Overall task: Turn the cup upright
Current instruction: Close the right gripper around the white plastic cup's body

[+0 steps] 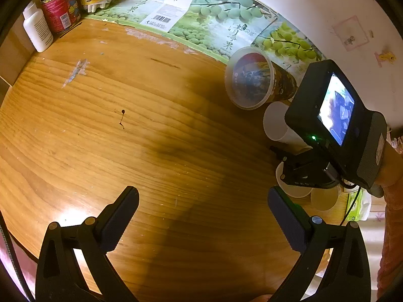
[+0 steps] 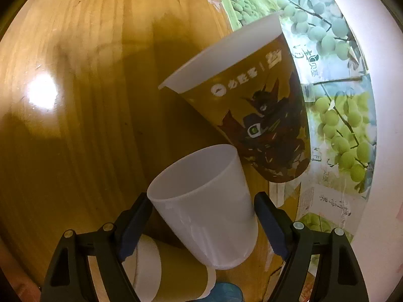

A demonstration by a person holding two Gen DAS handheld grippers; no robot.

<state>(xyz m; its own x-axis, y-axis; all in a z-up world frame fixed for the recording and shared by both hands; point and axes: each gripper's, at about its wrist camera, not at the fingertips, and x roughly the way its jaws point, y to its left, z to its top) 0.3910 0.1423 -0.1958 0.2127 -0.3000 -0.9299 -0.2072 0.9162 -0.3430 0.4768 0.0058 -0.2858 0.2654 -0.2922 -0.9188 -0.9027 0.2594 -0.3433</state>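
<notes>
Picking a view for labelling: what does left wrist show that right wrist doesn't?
Left wrist only: white bottle, red can, the right gripper's camera body, and the left gripper open over bare table.
Right wrist only: right gripper with jaws around the white cup, and a paper cup lying below.
Both: printed cup on its side, white cup, grape poster.
</notes>
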